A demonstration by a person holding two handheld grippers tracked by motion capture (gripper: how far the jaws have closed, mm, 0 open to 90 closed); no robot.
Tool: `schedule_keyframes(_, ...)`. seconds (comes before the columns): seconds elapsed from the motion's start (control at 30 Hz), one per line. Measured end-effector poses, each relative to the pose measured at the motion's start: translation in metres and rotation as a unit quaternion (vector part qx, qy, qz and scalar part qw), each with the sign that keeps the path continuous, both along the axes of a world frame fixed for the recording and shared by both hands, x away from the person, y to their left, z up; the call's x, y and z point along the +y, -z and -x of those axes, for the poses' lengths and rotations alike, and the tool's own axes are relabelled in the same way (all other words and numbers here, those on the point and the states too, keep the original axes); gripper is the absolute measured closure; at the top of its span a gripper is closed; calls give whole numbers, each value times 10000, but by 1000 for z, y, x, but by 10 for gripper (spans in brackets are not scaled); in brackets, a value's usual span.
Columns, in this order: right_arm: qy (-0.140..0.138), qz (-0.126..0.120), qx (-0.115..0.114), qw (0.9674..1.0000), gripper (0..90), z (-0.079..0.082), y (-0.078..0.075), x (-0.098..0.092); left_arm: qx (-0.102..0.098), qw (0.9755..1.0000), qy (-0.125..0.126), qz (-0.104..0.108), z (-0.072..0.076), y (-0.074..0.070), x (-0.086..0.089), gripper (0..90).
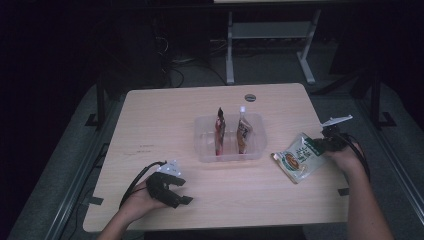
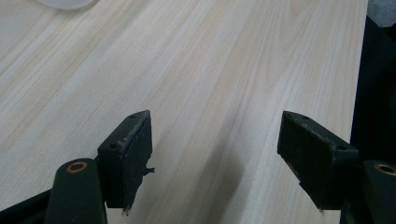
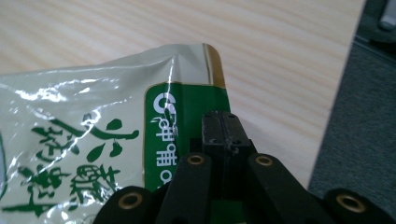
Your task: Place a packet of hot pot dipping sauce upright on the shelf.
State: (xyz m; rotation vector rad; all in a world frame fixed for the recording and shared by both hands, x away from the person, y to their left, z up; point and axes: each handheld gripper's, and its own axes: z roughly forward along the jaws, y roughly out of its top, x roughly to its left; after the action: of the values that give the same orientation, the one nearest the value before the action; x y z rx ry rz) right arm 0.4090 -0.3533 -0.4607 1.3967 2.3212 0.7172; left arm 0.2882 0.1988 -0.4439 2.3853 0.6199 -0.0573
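Observation:
A white and green snack bag [image 1: 298,157] lies near the table's right edge, right of the clear plastic tray [image 1: 202,150]. My right gripper [image 1: 320,145] is shut on the bag's green top corner. In the right gripper view the black jaws [image 3: 222,119] meet over the bag [image 3: 93,140], pinching its edge. Two slim pouches stand upright in the tray, a red one [image 1: 220,131] and a brown one [image 1: 243,132]. My left gripper [image 1: 184,191] rests near the table's front left. Its jaws [image 2: 217,121] stand wide open over bare wood.
The light wooden table [image 1: 160,115] ends close beside the right hand, with grey floor beyond its edge [image 3: 355,140]. A round grommet [image 1: 250,97] sits at the back edge. A corner of the tray [image 2: 65,3] shows at the top of the left gripper view.

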Motion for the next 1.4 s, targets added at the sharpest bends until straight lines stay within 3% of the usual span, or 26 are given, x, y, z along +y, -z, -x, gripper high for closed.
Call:
schedule_keyframes(0.37, -740, 98, 144, 9971, 900, 29, -3, 29, -46, 10000, 29, 20, 1, -1, -2, 261)
schedule_keyframes(0.7, -1468, -53, 344, 9886, 900, 48, -5, 59, -73, 9999, 84, 28, 2, -2, -6, 261)
schedule_keyframes(0.93, -2170, -70, 431, 9752, 900, 57, -6, 92, -197, 9996, 176, 87, 2, -4, -13, 264)
schedule_keyframes(1.27, -3107, -181, 380, 9496, 900, 62, -5, 151, -511, 9978, 373, 215, 0, -9, -41, 266)
schedule_keyframes(1.3, -3127, -202, 401, 9488, 900, 63, -5, 155, -544, 9975, 387, 224, -1, -10, -44, 267)
schedule_keyframes(1.37, -3282, -215, 368, 9436, 899, 64, -4, 163, -572, 9972, 400, 271, -4, -11, -52, 266)
schedule_keyframes(1.4, -3298, -241, 376, 9430, 899, 65, -4, 168, -589, 9970, 426, 256, -5, -11, -55, 266)
